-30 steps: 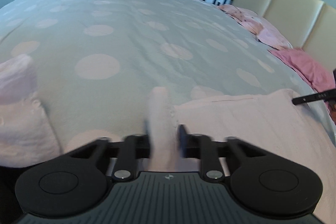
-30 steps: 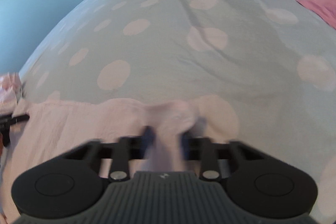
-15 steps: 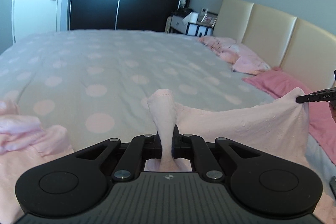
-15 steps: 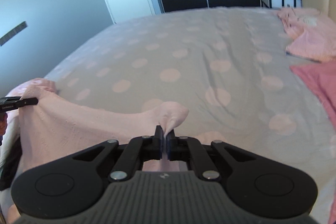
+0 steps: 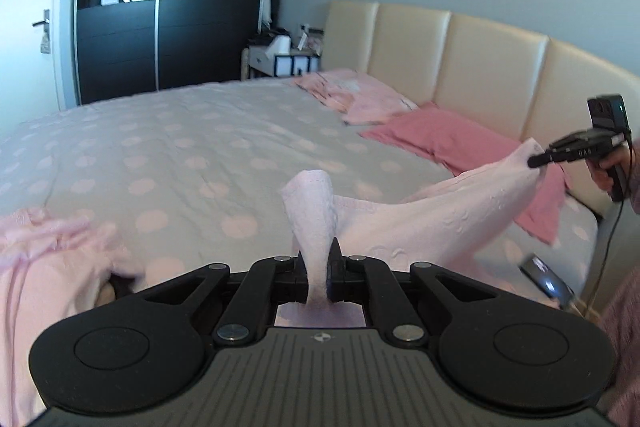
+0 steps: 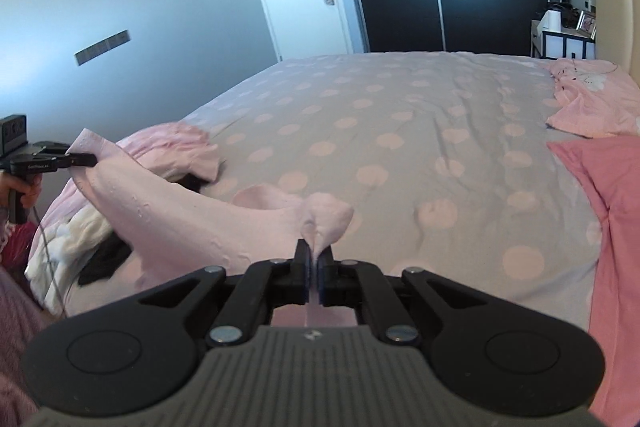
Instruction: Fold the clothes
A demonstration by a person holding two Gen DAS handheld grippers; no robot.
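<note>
Our left tongs (image 5: 319, 267) pinch one corner of the pale pink garment (image 5: 436, 219), which hangs stretched rightward above the dotted bed (image 5: 180, 155) to our right tongs (image 6: 314, 273), clamped on the other corner; a darker pink cloth (image 6: 616, 211) lies far right.

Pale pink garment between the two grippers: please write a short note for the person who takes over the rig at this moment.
Left gripper: shut on one corner of the pale pink garment.
Right gripper: shut on the other corner.
The garment hangs stretched between them above the dotted bed cover, near its front edge.
Other clothes: a crumpled pink pile at the left, a darker pink piece and a light pink piece towards the headboard.
Done: garment picked up by two corners and spread.
Left: lay it flat, fold it, then probably the other pieces.
</note>
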